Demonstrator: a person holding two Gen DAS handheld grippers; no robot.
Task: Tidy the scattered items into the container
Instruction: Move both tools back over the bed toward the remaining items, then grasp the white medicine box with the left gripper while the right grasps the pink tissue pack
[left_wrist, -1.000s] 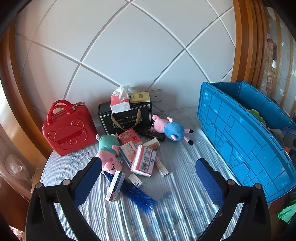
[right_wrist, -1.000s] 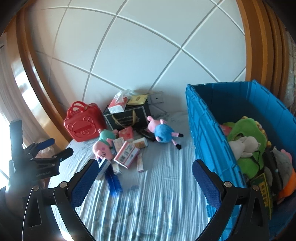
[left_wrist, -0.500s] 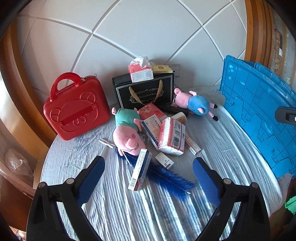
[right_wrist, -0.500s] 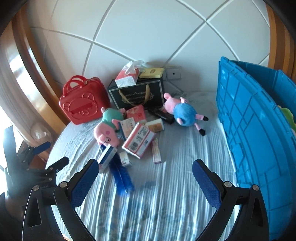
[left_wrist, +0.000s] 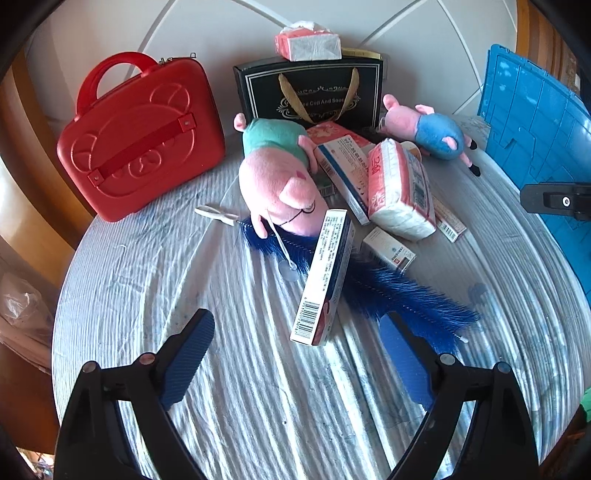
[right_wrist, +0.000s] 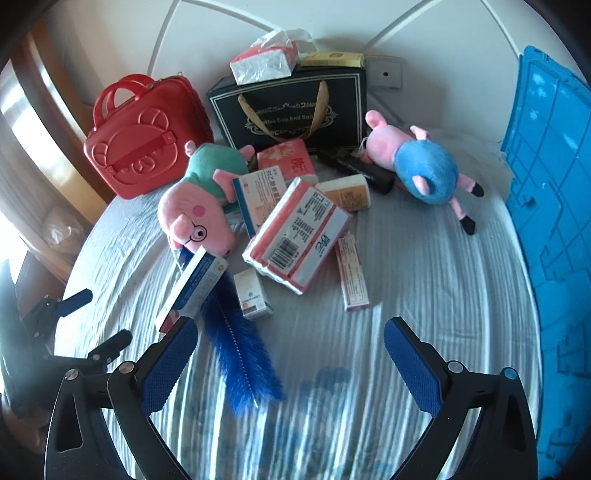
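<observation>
From the left wrist camera, the left hand-held gripper (left_wrist: 297, 349) is hovering released, its blue-padded fingers spread wide and grasping nothing, over a round tabletop (left_wrist: 147, 295) covered in pale striped cloth. Just ahead of it, a long white and blue medicine box (left_wrist: 325, 277) is lying across a fuzzy dark blue bottle brush (left_wrist: 406, 299), whose bristles are reaching toward the right-side finger. Beyond, a pink plush pig in a green top (left_wrist: 280, 173) is lying face down, beside a pink and white tissue pack (left_wrist: 400, 188). A pink plush pig in a blue top (left_wrist: 428, 127) is lying farther back to the right, near the tall blue plastic crate (left_wrist: 532, 122). A red moulded carry case (left_wrist: 140, 136) and a black gift bag (left_wrist: 310, 92) are leaning against the wall.

From the right wrist camera, the right hand-held gripper (right_wrist: 290, 363) is likewise released and empty. The bottle brush (right_wrist: 236, 343) is lying between its fingers, nearer the left-side one, with the medicine box (right_wrist: 192, 288) just beyond that finger. The crate (right_wrist: 550, 184) is standing at the right edge, well apart from the scattered pile. The left hand-held gripper (right_wrist: 98, 319) is showing at the far left.
</observation>
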